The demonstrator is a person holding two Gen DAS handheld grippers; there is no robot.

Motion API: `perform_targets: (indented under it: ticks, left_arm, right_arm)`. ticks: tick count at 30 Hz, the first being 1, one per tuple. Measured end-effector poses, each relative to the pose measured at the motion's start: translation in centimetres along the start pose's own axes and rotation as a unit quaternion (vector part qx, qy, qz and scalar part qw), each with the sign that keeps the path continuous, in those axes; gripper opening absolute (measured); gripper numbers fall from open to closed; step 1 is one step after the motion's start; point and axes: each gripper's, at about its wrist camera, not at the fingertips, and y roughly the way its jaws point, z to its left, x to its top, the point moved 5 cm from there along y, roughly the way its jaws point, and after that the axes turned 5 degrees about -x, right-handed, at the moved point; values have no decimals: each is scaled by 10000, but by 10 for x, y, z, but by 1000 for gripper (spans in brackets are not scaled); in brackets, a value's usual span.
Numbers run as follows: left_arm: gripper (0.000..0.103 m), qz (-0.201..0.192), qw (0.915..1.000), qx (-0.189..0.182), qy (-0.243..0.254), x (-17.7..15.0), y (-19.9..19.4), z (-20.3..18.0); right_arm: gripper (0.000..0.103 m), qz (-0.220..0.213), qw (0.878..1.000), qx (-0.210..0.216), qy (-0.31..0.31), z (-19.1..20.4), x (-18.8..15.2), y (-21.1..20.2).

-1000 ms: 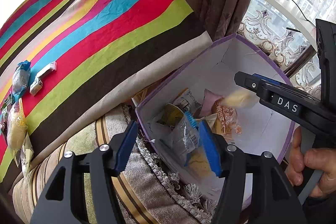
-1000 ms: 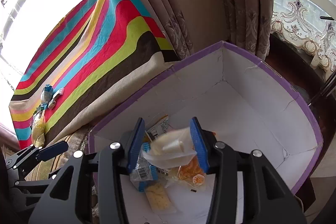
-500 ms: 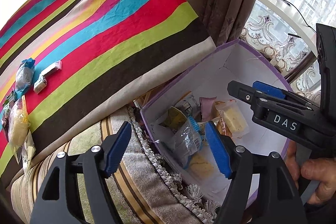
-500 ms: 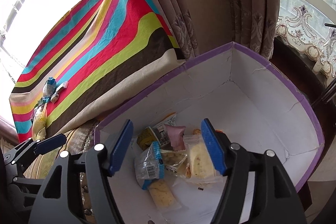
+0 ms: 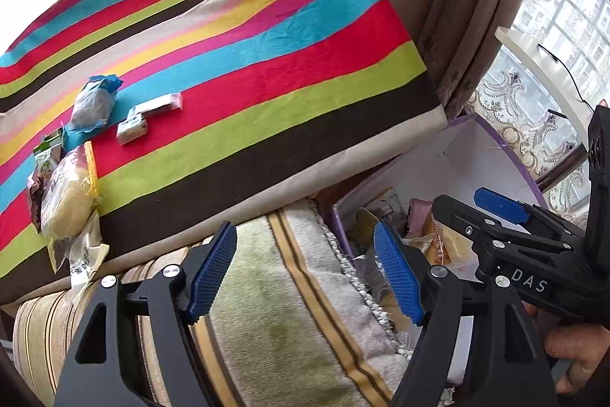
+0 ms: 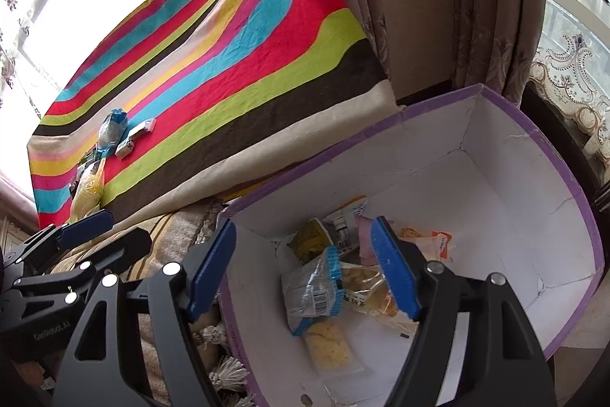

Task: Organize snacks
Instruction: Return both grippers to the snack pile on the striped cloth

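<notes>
Both your grippers, left gripper (image 5: 305, 273) and right gripper (image 6: 301, 269), have just been opening and grasp nothing. Wrapped snacks (image 6: 324, 277) lie in the purple-rimmed white cardboard box (image 6: 533, 140), lower centre of the right view.

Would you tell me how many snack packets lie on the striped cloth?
6, at its left end: blue packet, white bar, pink-tipped bar, green packet, yellow bread packet, clear packet at the edge; others may be hidden.

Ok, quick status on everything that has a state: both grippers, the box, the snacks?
left gripper: open, empty, jaws just opened.
right gripper: open, empty, jaws just opened, above box.
purple-rimmed box: lidless, part filled.
snack packets in box: loose, piled.
snack packets on striped cloth: not yet boxed.
</notes>
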Motion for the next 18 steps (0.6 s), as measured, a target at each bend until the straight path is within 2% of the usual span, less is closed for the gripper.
perform_targets:
  ticks: [10,18]
  left_arm:
    - [73,-459,9956,370,-735,-19,-43,78]
    - [72,-680,9796,669,-1769,-54,-77,159]
  right_arm:
    - [76,88,9988,339,-334,57,-4,-3]
    - [76,192,9941,547,-919,114,-10,-3]
